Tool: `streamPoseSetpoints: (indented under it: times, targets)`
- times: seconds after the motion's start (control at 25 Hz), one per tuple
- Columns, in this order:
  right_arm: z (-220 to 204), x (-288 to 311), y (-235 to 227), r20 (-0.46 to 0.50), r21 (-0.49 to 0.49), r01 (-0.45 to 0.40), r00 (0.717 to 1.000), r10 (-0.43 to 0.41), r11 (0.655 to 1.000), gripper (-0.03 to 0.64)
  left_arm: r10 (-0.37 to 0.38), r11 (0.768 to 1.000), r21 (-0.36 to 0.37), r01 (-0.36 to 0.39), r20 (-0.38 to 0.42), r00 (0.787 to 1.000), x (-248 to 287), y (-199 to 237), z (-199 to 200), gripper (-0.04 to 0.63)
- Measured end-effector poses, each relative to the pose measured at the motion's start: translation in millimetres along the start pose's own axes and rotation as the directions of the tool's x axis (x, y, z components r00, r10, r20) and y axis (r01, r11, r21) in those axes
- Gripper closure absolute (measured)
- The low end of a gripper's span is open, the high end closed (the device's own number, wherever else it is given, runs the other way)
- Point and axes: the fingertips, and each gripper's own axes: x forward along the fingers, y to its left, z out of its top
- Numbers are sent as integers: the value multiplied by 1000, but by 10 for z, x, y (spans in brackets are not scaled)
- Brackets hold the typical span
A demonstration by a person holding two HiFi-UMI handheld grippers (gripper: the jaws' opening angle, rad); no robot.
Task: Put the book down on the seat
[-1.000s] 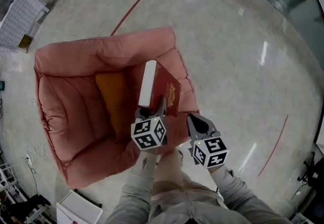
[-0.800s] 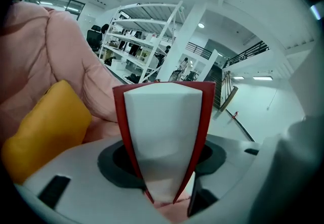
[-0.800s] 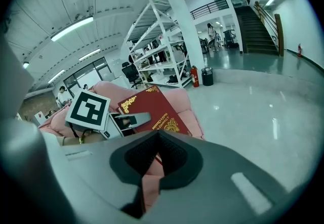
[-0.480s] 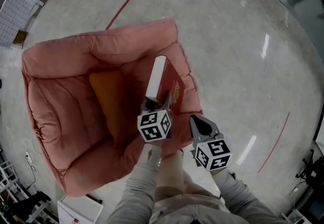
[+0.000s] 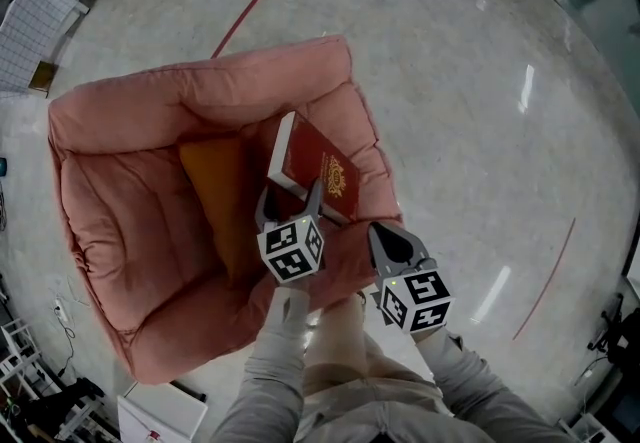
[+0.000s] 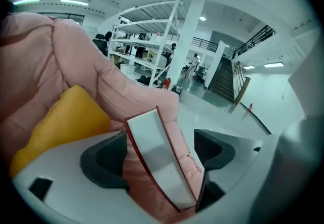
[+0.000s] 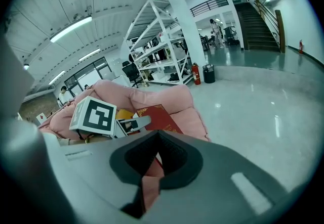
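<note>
A dark red book (image 5: pixel 322 171) with a gold emblem lies tilted on the right side of the pink padded seat (image 5: pixel 120 181), leaning toward its right arm. My left gripper (image 5: pixel 290 201) is at the book's near end and its jaws are opening. In the left gripper view the book's white page edge (image 6: pixel 157 162) stands between the spread jaws of the left gripper (image 6: pixel 159 154), with a gap on the left side. My right gripper (image 5: pixel 385 239) hovers just right of the seat's corner, shut and empty. From the right gripper (image 7: pixel 152 167) the book (image 7: pixel 159 119) shows ahead.
A yellow cushion (image 5: pixel 215 191) lies in the middle of the seat, left of the book. A red line (image 5: pixel 245 11) crosses the shiny floor behind the seat. A white mesh panel (image 5: pixel 30 31) lies at far left, a white box (image 5: pixel 150 421) at bottom left.
The book has tipped from standing on edge to lying tilted with its cover up. The left jaws have spread apart and no longer press it. The right gripper has barely moved.
</note>
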Motion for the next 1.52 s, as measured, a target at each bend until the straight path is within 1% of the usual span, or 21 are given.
streamPoseSetpoints:
  times: [0.12, 0.32, 0.4, 0.52, 0.56, 0.6, 0.64, 0.68, 0.72, 0.88, 1.08, 1.28, 1.52]
  targets:
    - [26, -33, 53, 6, -9, -11, 1000, 11, 1000, 617, 21, 1000, -18, -21, 19, 1000, -122, 73, 58, 196]
    - [76, -117, 198, 24, -30, -33, 999, 33, 999, 617, 23, 999, -30, -22, 39, 999, -377, 51, 106, 196]
    - [103, -168, 260, 34, -41, -40, 999, 42, 998, 617, 11, 1000, -15, -10, 38, 999, -495, -9, 108, 196]
    - [124, -239, 363, 47, -57, -48, 998, 51, 997, 617, -9, 999, 33, 8, 33, 999, -703, -107, 100, 199]
    - [130, -265, 397, 51, -63, -52, 997, 55, 997, 617, -4, 999, 40, 2, 41, 999, -789, -121, 110, 228]
    - [139, -292, 429, 55, -69, -55, 997, 59, 996, 617, 12, 999, 40, -14, 58, 998, -882, -121, 135, 344]
    - [150, -322, 457, 60, -74, -58, 996, 62, 996, 617, 31, 999, 35, -34, 80, 996, -976, -116, 169, 475]
    - [160, -354, 481, 65, -79, -60, 996, 65, 995, 617, 44, 998, 30, -47, 100, 994, -1065, -117, 200, 577]
    - [168, -387, 504, 69, -83, -62, 995, 68, 995, 617, 46, 999, 24, -49, 114, 992, -1146, -130, 225, 589]
    - [182, -510, 586, 87, -100, -70, 993, 79, 993, 617, 24, 1000, 16, -26, 140, 990, -1425, -214, 303, 591]
    - [171, -697, 678, 102, -117, -77, 991, 89, 990, 617, 17, 998, 53, -25, 156, 988, -1761, -320, 370, 591]
    - [136, -854, 741, 111, -137, -77, 990, 93, 988, 617, -2, 998, 60, -7, 151, 989, -2007, -415, 333, 591]
    - [111, -1052, 814, 132, -160, -75, 986, 97, 984, 617, -29, 998, 60, 21, 131, 991, -2286, -532, 184, 591]
